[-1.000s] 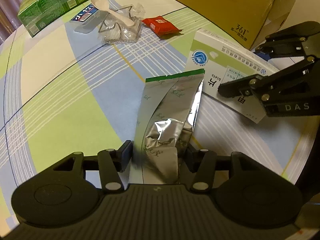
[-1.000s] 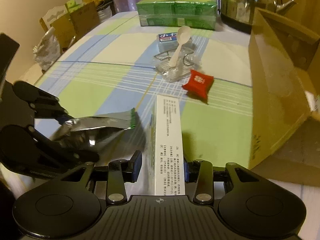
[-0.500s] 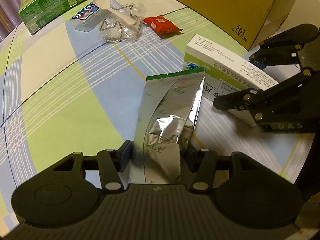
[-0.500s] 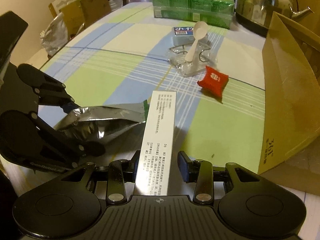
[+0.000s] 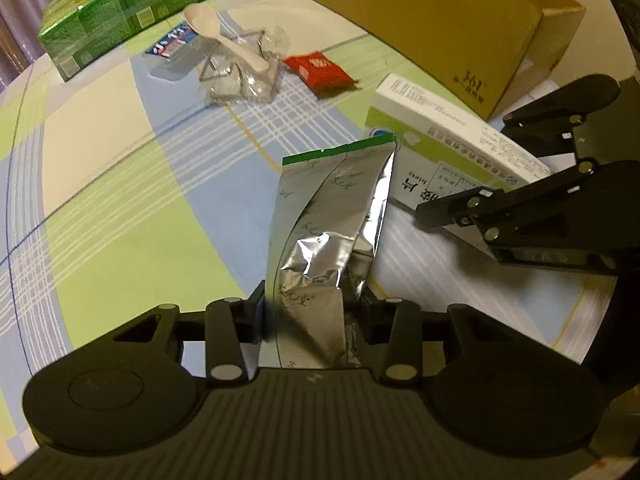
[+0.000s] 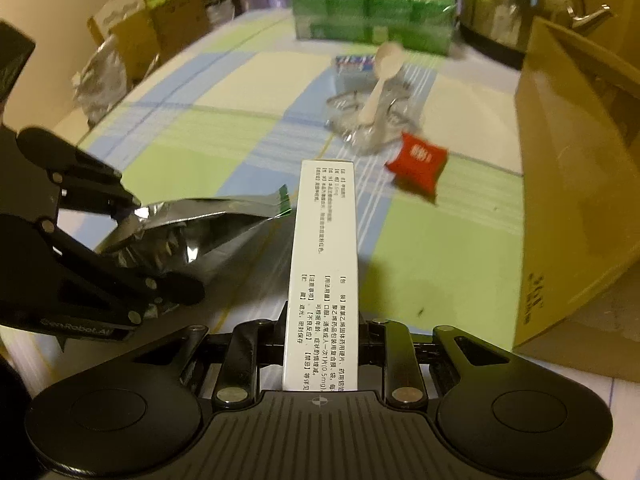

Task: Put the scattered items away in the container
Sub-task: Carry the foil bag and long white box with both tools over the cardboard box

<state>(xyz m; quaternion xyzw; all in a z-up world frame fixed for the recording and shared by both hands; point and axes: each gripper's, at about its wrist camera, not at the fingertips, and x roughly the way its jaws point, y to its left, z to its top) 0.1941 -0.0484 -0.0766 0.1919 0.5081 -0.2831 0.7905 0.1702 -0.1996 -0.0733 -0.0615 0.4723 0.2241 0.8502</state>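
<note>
Since a second earlier you had lifted both loads off the surface (image 5: 120, 184) for carrying boxward: left hand-held gripper (image 5: 312, 312) clenched on the foil pouch (image 5: 324, 224), right hand-held gripper (image 6: 322, 344) on the medicine carton (image 6: 324, 264).

Matte black left gripper (image 5: 310, 312) and right gripper (image 6: 324, 328) — ribbed housings, round side discs, silver pivot screws — one bearing pale lettering.

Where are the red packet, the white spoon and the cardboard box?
red packet (image 5: 318, 68), left wrist view, middle of its face
white spoon (image 6: 387, 58), right wrist view, its bowl
cardboard box (image 5: 432, 20), left wrist view, long side wall
</note>
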